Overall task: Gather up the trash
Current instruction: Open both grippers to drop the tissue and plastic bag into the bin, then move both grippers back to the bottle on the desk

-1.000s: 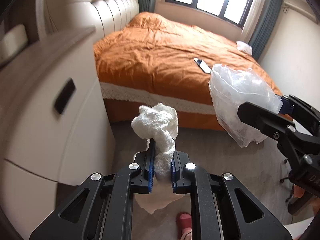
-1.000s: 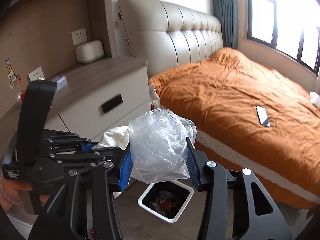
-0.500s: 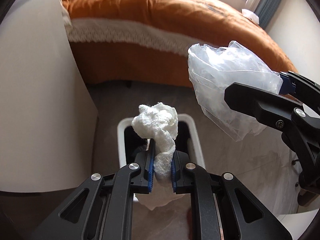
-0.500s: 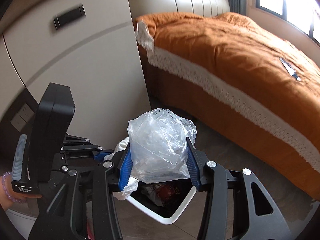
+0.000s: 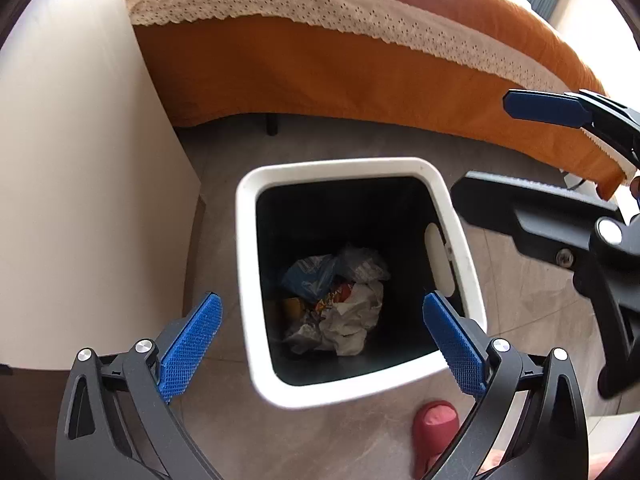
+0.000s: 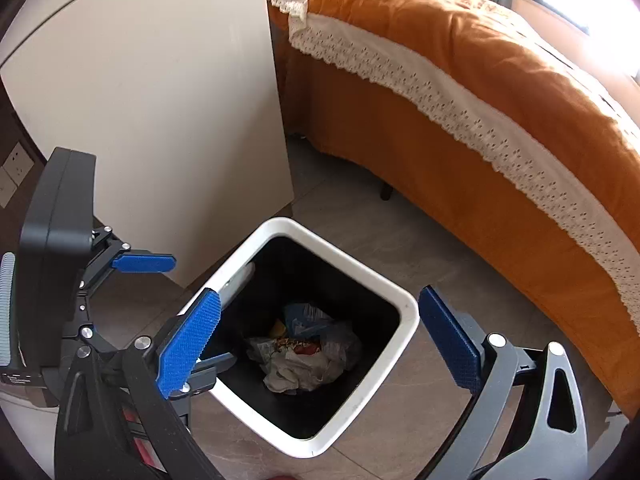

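A white-rimmed bin (image 5: 248, 280) with a black inside stands on the floor; it also shows in the right wrist view (image 6: 404, 344). Crumpled white tissue (image 5: 352, 320), a clear plastic bag and coloured wrappers lie at its bottom, also seen in the right wrist view (image 6: 304, 356). My left gripper (image 5: 320, 340) is wide open and empty above the bin mouth. My right gripper (image 6: 316, 344) is wide open and empty above the bin too; it shows at the right of the left wrist view (image 5: 532, 148).
A cream bedside cabinet (image 5: 80, 184) stands just left of the bin. An orange bed with a white lace edge (image 5: 360, 40) runs behind it. The floor is grey tile (image 5: 520, 300). A red shoe tip (image 5: 436, 424) is below the bin.
Both grippers have opened wide. The white tissue has left the left gripper and the clear plastic bag the right one; both now lie in the bin. Both cameras tilted further down over it.
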A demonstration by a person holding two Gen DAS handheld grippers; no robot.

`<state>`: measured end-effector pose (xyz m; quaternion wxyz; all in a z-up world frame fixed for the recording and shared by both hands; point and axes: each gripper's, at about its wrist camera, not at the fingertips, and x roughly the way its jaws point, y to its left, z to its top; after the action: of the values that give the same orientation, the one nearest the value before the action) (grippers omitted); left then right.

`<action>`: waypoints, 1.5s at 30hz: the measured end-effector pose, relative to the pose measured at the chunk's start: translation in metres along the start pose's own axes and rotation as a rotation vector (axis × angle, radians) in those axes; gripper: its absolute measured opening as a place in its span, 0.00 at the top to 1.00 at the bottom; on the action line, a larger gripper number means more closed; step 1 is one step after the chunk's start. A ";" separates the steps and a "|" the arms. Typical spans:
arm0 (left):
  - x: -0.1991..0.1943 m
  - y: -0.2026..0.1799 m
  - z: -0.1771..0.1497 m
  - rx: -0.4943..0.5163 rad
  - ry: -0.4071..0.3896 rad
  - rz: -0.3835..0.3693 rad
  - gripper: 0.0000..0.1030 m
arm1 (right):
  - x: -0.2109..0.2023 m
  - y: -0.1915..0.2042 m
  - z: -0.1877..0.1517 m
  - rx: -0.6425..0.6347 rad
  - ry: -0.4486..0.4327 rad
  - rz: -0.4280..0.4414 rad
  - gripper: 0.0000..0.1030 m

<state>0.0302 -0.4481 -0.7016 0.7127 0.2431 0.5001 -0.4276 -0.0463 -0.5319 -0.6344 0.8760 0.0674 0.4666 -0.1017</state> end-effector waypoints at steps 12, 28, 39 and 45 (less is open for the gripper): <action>-0.124 0.001 0.044 -0.052 -0.128 0.026 0.04 | -0.099 0.006 0.061 -0.002 -0.080 -0.029 0.04; -0.374 -0.005 0.099 -0.182 -0.340 0.095 0.04 | -0.317 0.041 0.170 -0.018 -0.348 -0.001 0.04; -0.525 0.024 0.074 -0.348 -0.447 0.336 0.04 | -0.410 0.108 0.241 -0.198 -0.529 0.225 0.04; -0.586 0.080 0.038 -0.426 -0.474 0.459 0.04 | -0.419 0.179 0.278 -0.287 -0.559 0.325 0.04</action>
<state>0.0391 -0.2214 -0.1546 0.9200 0.0898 0.3318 -0.1881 -0.0075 -0.3697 -0.1271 0.9752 -0.0135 0.2013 0.0911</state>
